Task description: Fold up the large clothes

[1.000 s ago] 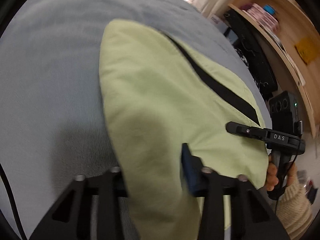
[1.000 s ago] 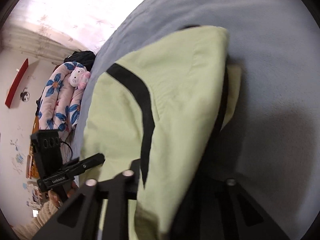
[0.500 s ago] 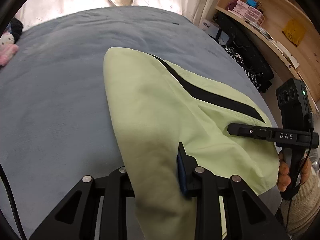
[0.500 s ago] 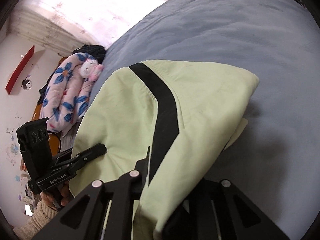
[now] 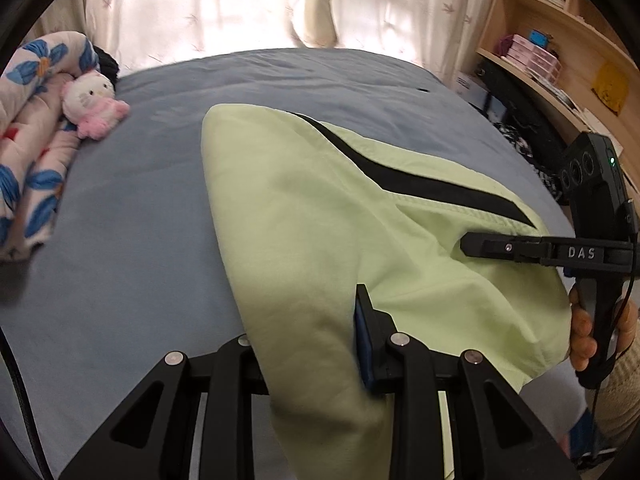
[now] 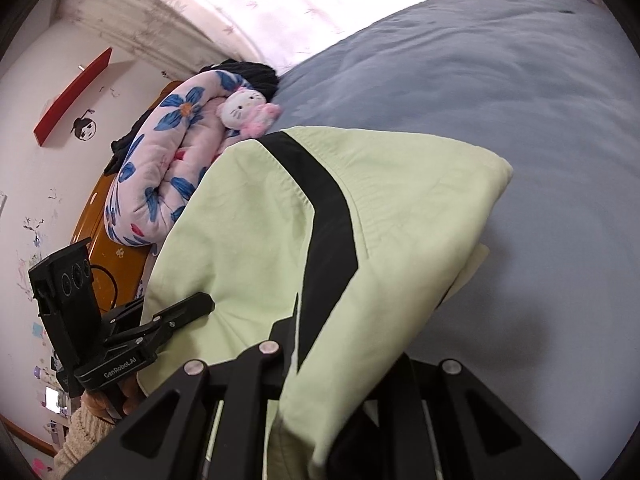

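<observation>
Two black grippers pinch one soft pale-green garment (image 5: 320, 240) with a black stripe, lifting its near edge off the smooth grey-blue bedsheet (image 5: 120, 240); the far fold still rests there. Left gripper (image 5: 308, 344) and right gripper (image 6: 332, 364) are each clamped narrow on bunched cloth. Fluffy plush cat (image 5: 94, 100) sits by the floral quilt (image 5: 28, 152).

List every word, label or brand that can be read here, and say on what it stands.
"DAS": on the right hand-held gripper, left wrist view.
"GenRobot.AI": on the left hand-held gripper, right wrist view.
Books and boxes on the shelf: print too small to read.
</observation>
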A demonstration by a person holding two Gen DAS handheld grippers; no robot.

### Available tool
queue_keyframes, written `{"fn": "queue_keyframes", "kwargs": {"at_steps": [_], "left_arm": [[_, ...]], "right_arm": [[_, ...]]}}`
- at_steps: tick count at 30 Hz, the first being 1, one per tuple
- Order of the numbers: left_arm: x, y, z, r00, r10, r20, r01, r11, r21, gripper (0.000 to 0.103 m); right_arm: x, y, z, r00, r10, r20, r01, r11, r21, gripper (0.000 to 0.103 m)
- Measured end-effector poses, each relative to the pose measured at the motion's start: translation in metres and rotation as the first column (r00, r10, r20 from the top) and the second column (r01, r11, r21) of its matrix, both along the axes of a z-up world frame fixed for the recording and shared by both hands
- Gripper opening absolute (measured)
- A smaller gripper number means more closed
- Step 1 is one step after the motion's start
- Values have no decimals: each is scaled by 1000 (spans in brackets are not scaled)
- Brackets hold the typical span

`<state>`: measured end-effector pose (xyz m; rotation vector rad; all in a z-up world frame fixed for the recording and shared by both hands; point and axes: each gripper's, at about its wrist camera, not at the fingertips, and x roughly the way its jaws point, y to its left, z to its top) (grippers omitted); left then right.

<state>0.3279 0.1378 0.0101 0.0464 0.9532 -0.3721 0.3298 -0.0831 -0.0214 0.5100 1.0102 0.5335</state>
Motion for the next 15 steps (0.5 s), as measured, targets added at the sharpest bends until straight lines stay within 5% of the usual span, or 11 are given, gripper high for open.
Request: {"fn": "queue_keyframes", "kwargs": {"at_steps": [7,15], "left_arm": [[101,64,-13,998,43,41,-44,999,22,27],[209,112,-56,997,71,35,-72,997,40,28]], "right_arm": [[98,65,-8,997,-8,71,10,1000,-26,12],[195,103,-53,995,-49,87,48,999,9,12]]}}
